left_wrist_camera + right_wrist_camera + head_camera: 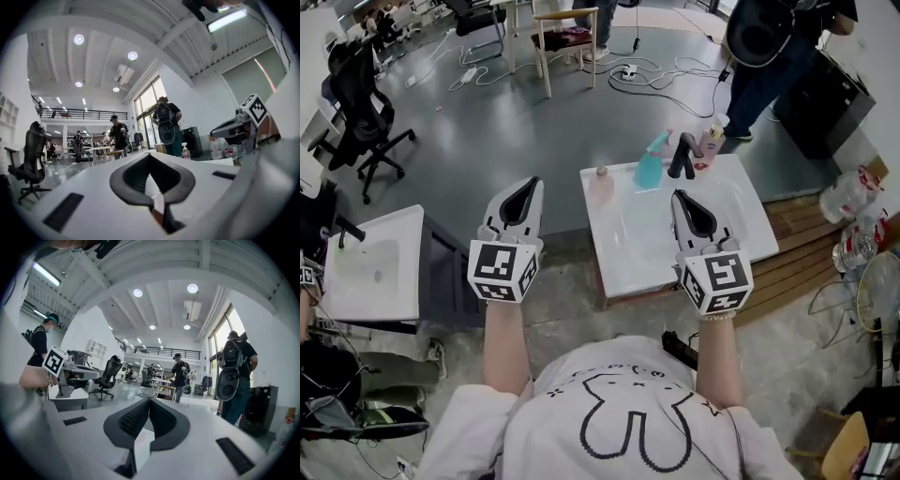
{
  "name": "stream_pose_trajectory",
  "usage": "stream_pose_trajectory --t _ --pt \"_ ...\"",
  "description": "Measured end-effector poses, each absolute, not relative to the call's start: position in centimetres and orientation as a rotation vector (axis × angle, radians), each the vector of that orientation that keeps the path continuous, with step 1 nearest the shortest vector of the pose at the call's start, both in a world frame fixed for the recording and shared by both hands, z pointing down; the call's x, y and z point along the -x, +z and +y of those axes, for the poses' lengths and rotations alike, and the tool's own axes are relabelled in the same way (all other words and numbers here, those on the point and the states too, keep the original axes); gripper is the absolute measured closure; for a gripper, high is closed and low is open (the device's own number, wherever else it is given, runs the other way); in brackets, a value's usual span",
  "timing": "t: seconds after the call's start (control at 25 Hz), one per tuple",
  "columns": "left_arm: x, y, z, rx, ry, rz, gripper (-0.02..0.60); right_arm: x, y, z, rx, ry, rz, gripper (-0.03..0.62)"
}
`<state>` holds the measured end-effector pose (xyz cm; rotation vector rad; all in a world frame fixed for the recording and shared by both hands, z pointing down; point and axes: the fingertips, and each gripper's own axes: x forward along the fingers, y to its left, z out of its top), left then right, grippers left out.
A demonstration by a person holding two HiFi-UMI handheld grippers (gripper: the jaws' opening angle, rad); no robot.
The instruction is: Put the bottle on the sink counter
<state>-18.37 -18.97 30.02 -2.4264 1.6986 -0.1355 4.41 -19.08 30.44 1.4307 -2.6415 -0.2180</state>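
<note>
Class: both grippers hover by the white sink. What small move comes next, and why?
Probably open the right gripper: its jaws are together and empty, like those of the left gripper, so neither can yet take the clear bottle standing right of the sink.

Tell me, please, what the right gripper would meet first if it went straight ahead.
Likely the black faucet, straight ahead of the right gripper; it might pass over it, as height is unclear.
</note>
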Motion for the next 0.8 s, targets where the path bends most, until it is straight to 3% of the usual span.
stream_pose_trajectory --t 0.8 --pt "18.6 28.6 -18.5 2.418 -0.086 1.669 0.573 -4.1 28.8 -18.1 -1.475 -0.311 -2.617 0.566"
